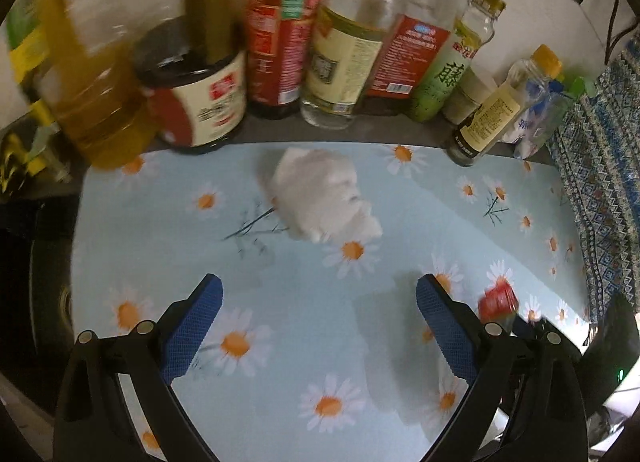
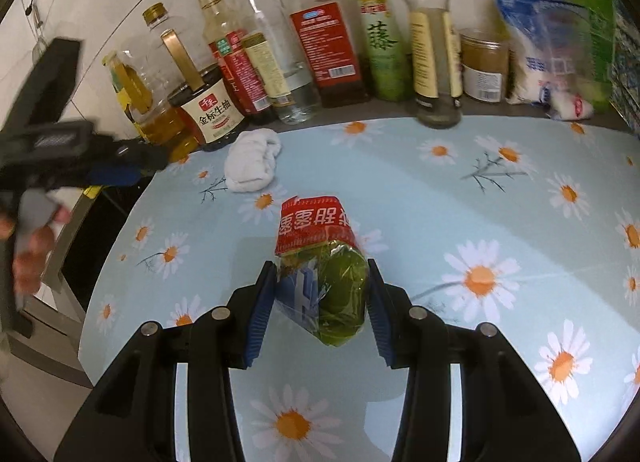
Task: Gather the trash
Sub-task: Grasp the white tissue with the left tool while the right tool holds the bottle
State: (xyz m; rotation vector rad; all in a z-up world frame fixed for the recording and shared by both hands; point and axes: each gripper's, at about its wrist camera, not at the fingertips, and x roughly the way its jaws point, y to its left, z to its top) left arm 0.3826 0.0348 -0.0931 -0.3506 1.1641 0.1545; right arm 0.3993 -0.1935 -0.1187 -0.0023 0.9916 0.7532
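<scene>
A snack wrapper, red band over clear film with green inside, sits low at center of our right wrist view, pinched between the blue pads of our right gripper above the daisy-print tablecloth. Our left gripper hangs spread wide, holding nothing, a crumpled white tissue lying ahead at frame center. At upper left, a soy sauce bottle reads "金标生抽".
</scene>
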